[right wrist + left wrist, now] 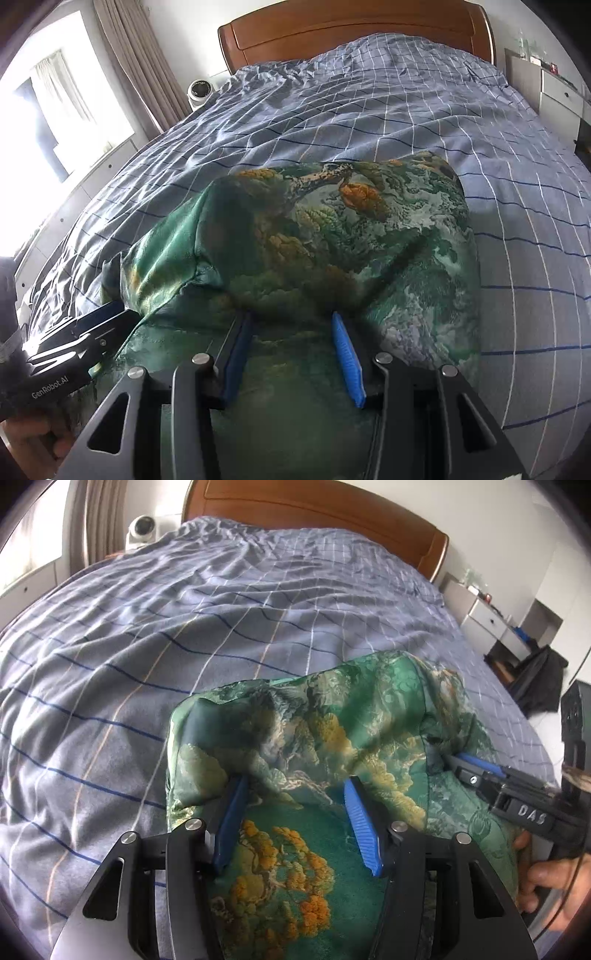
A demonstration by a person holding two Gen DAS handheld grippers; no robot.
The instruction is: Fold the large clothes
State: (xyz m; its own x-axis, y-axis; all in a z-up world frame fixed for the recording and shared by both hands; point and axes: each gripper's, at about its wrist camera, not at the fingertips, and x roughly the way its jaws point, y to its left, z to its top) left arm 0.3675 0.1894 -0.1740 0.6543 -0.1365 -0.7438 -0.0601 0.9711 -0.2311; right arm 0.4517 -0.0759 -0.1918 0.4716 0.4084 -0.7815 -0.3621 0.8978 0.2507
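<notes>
A large green silky garment (332, 738) with orange and cream landscape print lies bunched on the bed; it also fills the middle of the right wrist view (332, 229). My left gripper (295, 786) is open, its blue fingers (354, 812) wide apart with the tips tucked under a raised fold of the cloth. My right gripper (291, 317) is open too, its tips hidden under the same fold. The right gripper also shows at the right in the left wrist view (480, 771), reaching into the cloth. The left gripper shows at the left in the right wrist view (92, 332).
The bed has a blue-grey checked cover (221, 609) and a wooden headboard (332, 513). A white round device (142, 528) stands beside the bed's far left corner. White drawers (487, 620) and a dark chair stand at the right. A curtained window (55, 110) is at the left.
</notes>
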